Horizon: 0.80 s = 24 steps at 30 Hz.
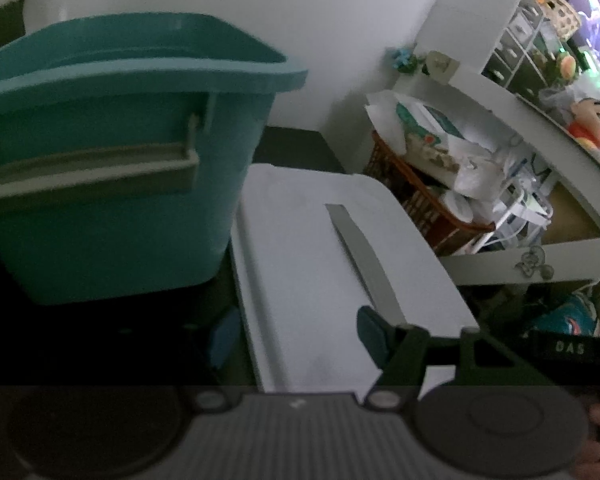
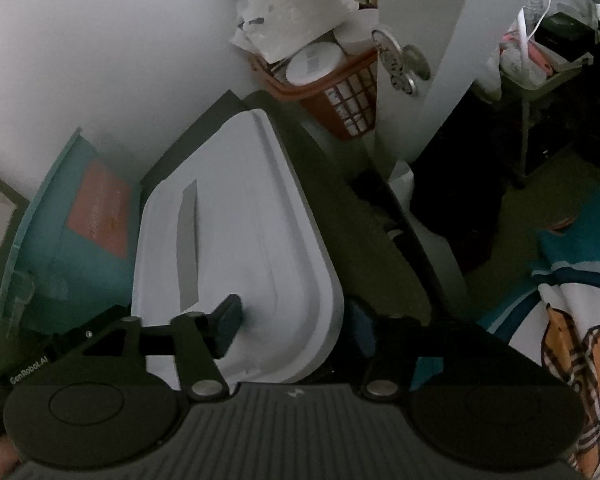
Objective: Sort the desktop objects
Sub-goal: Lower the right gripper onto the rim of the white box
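Our left claw point(image 1: 300, 340) and right claw point(image 2: 292, 328) both gape empty over the white lid point(image 1: 320, 240); only the right view shows the teal bin's point(image 2: 60, 248) orange label point(image 2: 100, 208).

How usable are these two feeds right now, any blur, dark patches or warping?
Left wrist view: teal plastic bin motion-soft, deep shadow under it, shelf edges bowed by fisheye. Right wrist view: sharper, white plastic lid evenly lit, floor to its right murky.

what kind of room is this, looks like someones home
Probably a lived-in bedroom or small home room, not an office. A plush doll sits on a white shelf, an orange basket overflows with packets, and a teal bin stands beside a white lidded box.
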Available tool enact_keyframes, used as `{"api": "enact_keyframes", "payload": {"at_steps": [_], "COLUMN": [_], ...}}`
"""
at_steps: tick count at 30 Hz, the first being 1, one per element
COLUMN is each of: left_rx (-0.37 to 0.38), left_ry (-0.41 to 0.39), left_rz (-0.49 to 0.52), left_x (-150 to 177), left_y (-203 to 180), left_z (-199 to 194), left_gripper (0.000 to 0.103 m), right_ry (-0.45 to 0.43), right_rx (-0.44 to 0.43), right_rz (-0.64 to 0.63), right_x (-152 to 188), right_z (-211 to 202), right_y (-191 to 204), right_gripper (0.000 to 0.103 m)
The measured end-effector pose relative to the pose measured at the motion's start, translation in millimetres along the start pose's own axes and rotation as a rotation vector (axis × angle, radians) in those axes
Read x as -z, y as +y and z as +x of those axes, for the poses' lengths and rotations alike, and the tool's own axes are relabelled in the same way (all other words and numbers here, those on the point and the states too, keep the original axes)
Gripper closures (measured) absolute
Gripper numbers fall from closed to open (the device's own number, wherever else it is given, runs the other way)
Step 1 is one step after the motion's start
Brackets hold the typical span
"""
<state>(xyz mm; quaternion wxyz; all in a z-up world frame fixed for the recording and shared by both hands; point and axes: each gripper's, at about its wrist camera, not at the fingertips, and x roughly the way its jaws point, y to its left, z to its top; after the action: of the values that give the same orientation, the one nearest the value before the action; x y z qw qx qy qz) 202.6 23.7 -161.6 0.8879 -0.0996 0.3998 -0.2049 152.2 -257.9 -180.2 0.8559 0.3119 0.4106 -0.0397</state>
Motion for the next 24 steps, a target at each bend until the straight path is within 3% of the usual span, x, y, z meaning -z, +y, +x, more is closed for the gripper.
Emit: {"api": "enact_keyframes", "payload": {"at_steps": [5, 24], "left_rx": [-0.002, -0.003], "left_ry": [0.003, 0.032], "left_rz": [-0.005, -0.035], "left_x": [-0.2, 7.0], "left_y": [0.7, -5.8], "left_z": [1.8, 9.7], "left_gripper": [0.035, 0.035], "right_ry": [-0.012, -0.015], "right_rx": [-0.010, -0.143], "right_rz": [0.006, 0.075], "right_x": [-2.8, -9.4], "right_z": [7.0, 37.6], "right_y": [-1.6, -9.2], "right_gripper": [0.025, 0.020]}}
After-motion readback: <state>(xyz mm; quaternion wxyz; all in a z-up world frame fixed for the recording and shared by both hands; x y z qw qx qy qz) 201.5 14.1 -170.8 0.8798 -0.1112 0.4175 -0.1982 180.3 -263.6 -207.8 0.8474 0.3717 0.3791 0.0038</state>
